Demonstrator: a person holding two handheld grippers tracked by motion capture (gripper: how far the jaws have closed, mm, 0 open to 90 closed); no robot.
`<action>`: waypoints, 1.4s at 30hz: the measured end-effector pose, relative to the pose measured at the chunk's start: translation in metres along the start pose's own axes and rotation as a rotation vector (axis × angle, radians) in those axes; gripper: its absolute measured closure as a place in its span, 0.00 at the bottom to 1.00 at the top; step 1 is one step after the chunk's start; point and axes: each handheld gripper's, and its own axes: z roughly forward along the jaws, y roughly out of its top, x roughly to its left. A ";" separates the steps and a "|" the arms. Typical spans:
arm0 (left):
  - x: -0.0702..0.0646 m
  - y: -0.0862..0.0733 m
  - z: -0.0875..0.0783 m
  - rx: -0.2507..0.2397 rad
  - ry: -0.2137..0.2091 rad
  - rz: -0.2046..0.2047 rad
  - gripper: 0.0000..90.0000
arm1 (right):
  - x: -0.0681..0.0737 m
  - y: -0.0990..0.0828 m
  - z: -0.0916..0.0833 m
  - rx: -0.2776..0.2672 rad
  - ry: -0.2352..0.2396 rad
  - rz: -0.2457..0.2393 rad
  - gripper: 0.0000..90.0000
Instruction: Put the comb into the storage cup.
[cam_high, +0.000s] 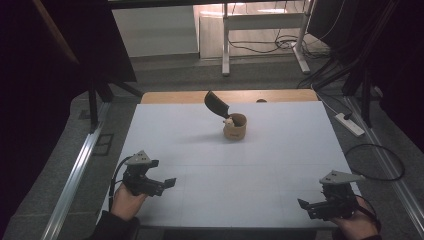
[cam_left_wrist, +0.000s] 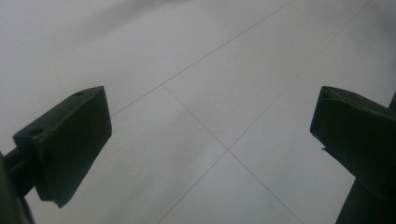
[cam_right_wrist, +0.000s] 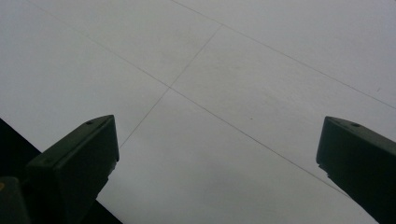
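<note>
While parted, both grippers' jaws.

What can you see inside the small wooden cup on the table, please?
A black utensil leans out of the wooden cup, with something small and pale at the rim. The cup's wall hides what lies lower.

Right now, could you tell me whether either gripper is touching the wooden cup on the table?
No: in the high view the left gripper and right gripper sit near the table's front edge, well apart from the wooden cup farther back.

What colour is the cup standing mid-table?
Light brown or tan. The cup shows best in the high view, with a dark utensil leaning out of it.
</note>
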 end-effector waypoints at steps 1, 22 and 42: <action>0.000 -0.001 -0.001 0.000 0.002 0.000 0.00 | 0.000 0.000 0.000 0.000 0.000 0.000 0.00; -0.001 -0.015 -0.010 0.009 -0.003 -0.052 0.00 | 0.000 0.000 0.000 0.003 -0.004 0.001 0.00; -0.006 -0.019 -0.016 0.007 0.039 -0.059 0.00 | 0.001 0.000 0.000 0.005 -0.006 0.001 0.00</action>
